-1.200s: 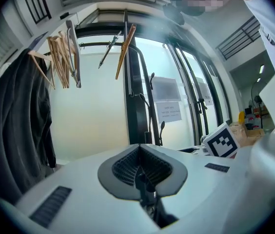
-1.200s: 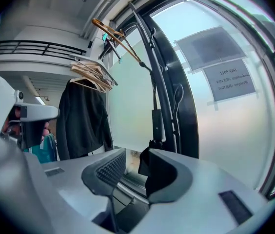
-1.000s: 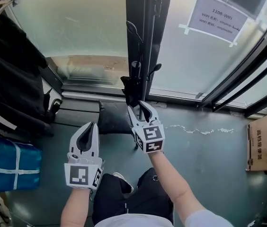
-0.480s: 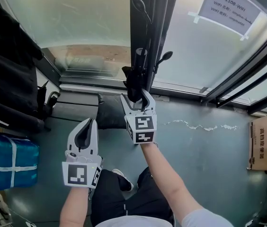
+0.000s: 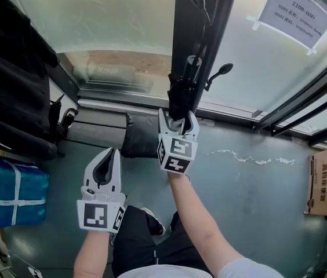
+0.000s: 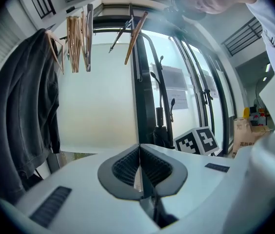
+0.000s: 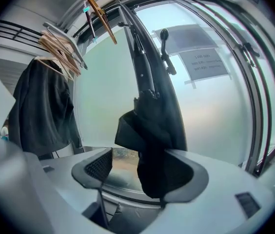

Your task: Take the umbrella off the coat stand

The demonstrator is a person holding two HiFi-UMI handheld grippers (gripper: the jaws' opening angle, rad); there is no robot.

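Head view: right gripper [image 5: 178, 119] at centre meets the folded umbrella [image 5: 180, 97] hanging on the coat stand [image 5: 198, 39]; left gripper [image 5: 110, 155] idles lower left | Left gripper view: jaws pressed together, empty | Right gripper view: jaws, just opening, straddle the umbrella's end; grasp and lift-off remain.

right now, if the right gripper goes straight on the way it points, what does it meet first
The black umbrella, probably: its lower end sits between the right gripper's fingers, which have just been opening.
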